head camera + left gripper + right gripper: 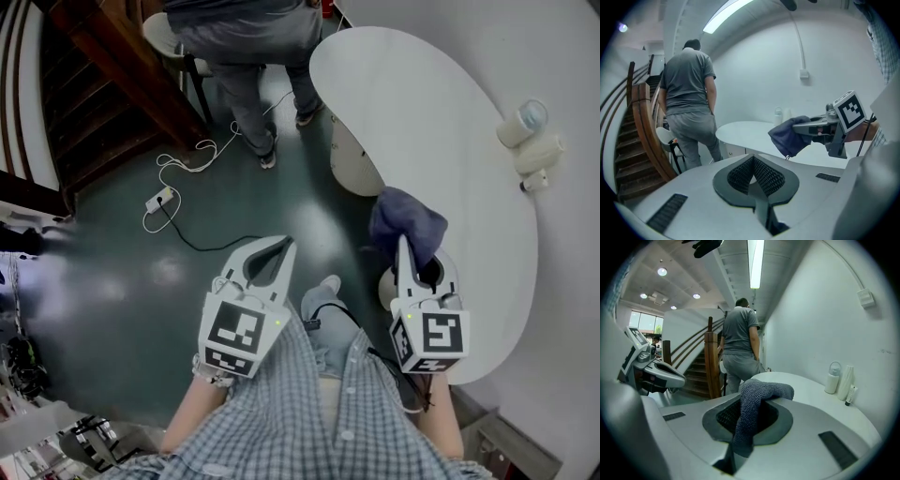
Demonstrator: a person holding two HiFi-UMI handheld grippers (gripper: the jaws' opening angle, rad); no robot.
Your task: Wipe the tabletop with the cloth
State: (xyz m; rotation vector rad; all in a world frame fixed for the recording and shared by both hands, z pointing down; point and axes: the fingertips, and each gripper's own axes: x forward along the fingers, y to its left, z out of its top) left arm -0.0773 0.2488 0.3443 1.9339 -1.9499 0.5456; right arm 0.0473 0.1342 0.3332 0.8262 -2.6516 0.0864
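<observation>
A dark blue-grey cloth [409, 221] hangs bunched from my right gripper [403, 251], which is shut on it over the near edge of the white curved tabletop [441, 122]. In the right gripper view the cloth [757, 397] drapes over and down between the jaws, with the tabletop [811, 390] beyond. My left gripper [281, 248] is held over the floor, left of the table, its tips together with nothing between them. Seen from the left gripper view, the cloth [787, 134] droops from the right gripper [808, 127] above the table's edge [750, 133].
A white bottle [522, 122] and a small tube [534, 180] stand at the table's far right side by the wall. A person [248, 56] stands by the table's far end near a chair. A power strip and cable [159, 199] lie on the floor. A wooden staircase [640, 140] rises at left.
</observation>
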